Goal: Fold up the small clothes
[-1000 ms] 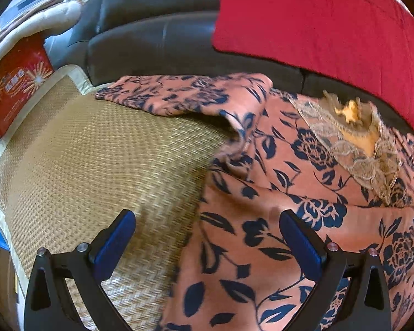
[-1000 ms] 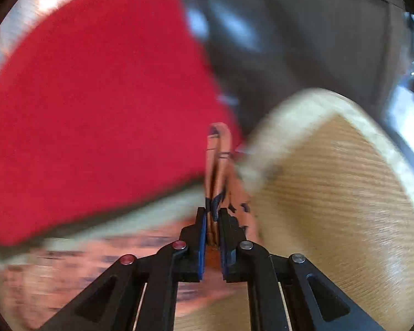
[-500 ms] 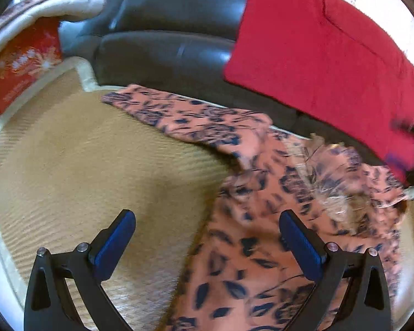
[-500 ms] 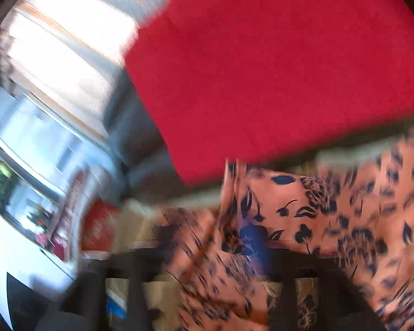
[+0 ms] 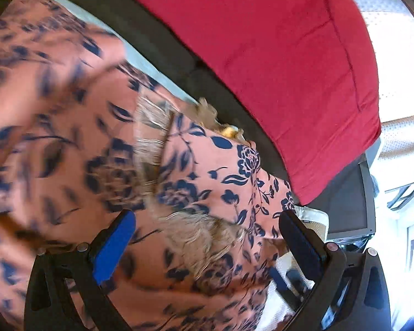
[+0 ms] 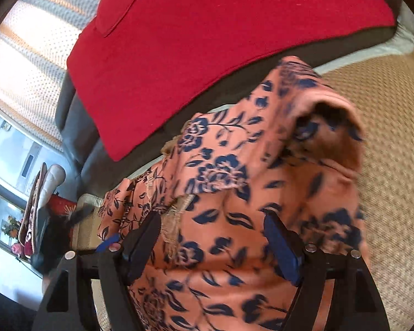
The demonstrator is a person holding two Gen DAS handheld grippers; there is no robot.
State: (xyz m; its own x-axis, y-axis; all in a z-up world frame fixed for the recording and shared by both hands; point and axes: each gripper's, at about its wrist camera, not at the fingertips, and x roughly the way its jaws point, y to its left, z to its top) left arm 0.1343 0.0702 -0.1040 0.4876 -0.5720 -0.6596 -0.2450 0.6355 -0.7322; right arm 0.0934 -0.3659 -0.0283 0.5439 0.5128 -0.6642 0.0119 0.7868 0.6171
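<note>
An orange garment with dark blue flowers (image 5: 201, 182) and a beige lace collar (image 5: 190, 229) lies on a woven mat. My left gripper (image 5: 207, 237) is open right above the collar, with cloth between its wide-apart fingers. In the right wrist view the same garment (image 6: 234, 193) lies folded over itself, with a sleeve opening (image 6: 331, 138) at the right. My right gripper (image 6: 212, 237) is open over the cloth and holds nothing. The other gripper's blue pad shows faintly at the left (image 6: 107, 244).
A red cushion (image 5: 276, 55) lies on the dark sofa back (image 5: 162, 44) behind the garment. The woven mat (image 6: 394, 165) stretches to the right. A red box (image 6: 60, 204) and bedding sit at the far left of the right wrist view. Bright windows lie beyond.
My right gripper has let go of the sleeve it pinched and now stands open over the garment. My left gripper has swung right, from the mat to over the collar.
</note>
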